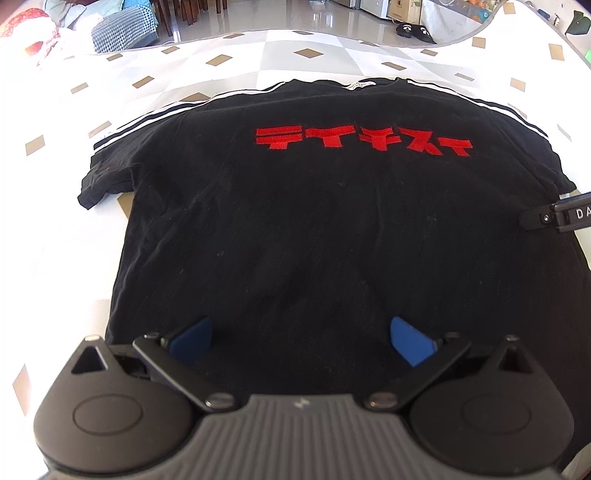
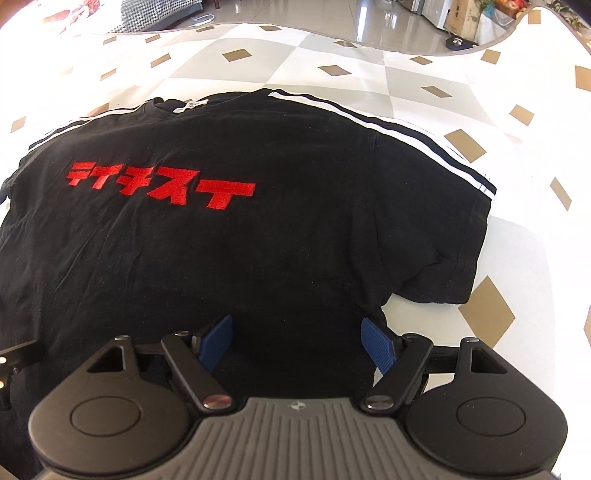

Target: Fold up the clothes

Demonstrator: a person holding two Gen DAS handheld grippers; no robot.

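A black T-shirt [image 1: 295, 221] with red lettering [image 1: 364, 141] and white shoulder stripes lies spread flat on the patterned table cover, collar at the far side. My left gripper [image 1: 301, 338] hovers open over the shirt's lower left part, blue pads wide apart, nothing between them. In the right wrist view the same T-shirt [image 2: 221, 240] fills the frame, and my right gripper [image 2: 299, 339] stands open over its lower right part near the side seam, below the right sleeve [image 2: 439, 258]. Part of the right gripper [image 1: 557, 216] shows at the left view's right edge.
The white table cover [image 2: 406, 74] with gold diamonds extends beyond the shirt on all sides. Past its far edge lie a shiny tiled floor [image 1: 314, 18], slippers [image 1: 413, 31] and a pile of other clothes [image 1: 110, 29] at the far left.
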